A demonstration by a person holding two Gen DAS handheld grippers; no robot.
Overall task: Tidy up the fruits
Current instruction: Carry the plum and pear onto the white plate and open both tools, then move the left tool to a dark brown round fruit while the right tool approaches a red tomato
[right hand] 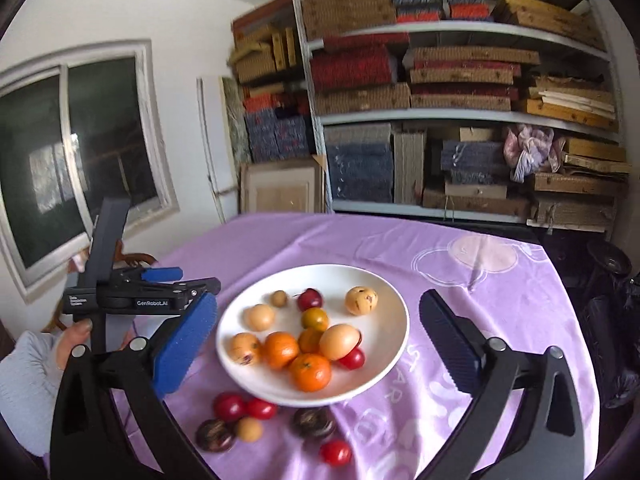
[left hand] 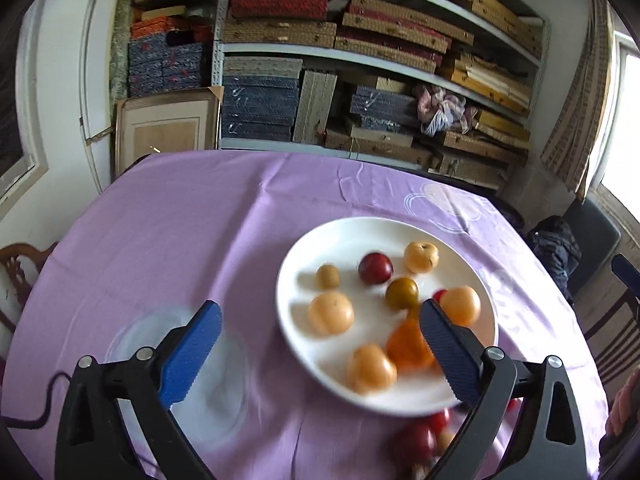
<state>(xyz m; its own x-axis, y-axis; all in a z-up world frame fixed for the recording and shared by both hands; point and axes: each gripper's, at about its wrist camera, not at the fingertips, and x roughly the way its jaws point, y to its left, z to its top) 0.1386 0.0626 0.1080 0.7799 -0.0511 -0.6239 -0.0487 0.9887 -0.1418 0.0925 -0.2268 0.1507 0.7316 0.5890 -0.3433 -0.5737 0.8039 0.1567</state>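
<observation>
Several fruits sit gathered on the white plate [right hand: 394, 308] near the middle of the worktop [right hand: 520, 300], which wears a lilac cloth, while a smaller group lies loose on the cloth by the plate's near rim: two red ones [right hand: 230, 406], a pale round one [right hand: 249, 429], two dark wrinkled ones [right hand: 313, 423] and a lone red one [right hand: 335, 453] closest to the near edge. That split suggests the plate is the collecting place and the loose fruit is what remains to be moved. The right hand-held gripper [right hand: 318, 340] hangs above the plate with its jaws spread wide and nothing between them, seemingly placed to come down on a fruit. The left hand-held gripper [left hand: 320, 344] is likewise wide open and empty, hovering toward the left edge over a clear glass dish [left hand: 224, 412], which may be a second container. From the left wrist view the plate's fruit is smeared by motion blur, one orange [left hand: 406, 346] is partly covered by the dark finger, and the loose fruit shows only as red smudges cut off at the bottom. The glass dish is hard to trace against the cloth, and the right wrist view does not show it.
</observation>
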